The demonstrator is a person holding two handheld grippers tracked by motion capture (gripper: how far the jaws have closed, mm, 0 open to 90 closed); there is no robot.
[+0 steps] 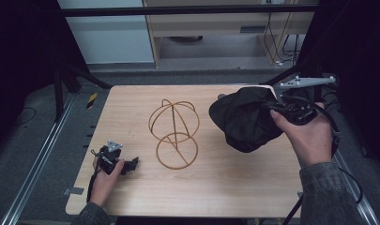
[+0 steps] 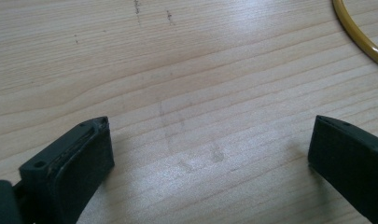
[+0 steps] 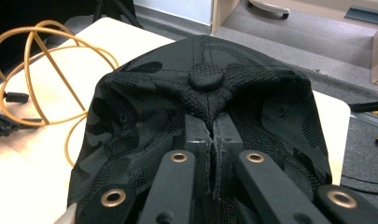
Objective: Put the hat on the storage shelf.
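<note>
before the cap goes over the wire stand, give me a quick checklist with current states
1. Right gripper pinching the black cap near its crown button: ok.
2. Cap lifted off the table: cannot tell.
3. Wire stand upright, nothing on it: ok.
4. Left gripper open, resting apart from the stand: ok.
5. Cap opening facing down toward the stand: cannot tell.

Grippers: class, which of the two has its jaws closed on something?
The right gripper: its jaws pinch the black cap near its top button. The left gripper has jaws wide apart over bare table.
</note>
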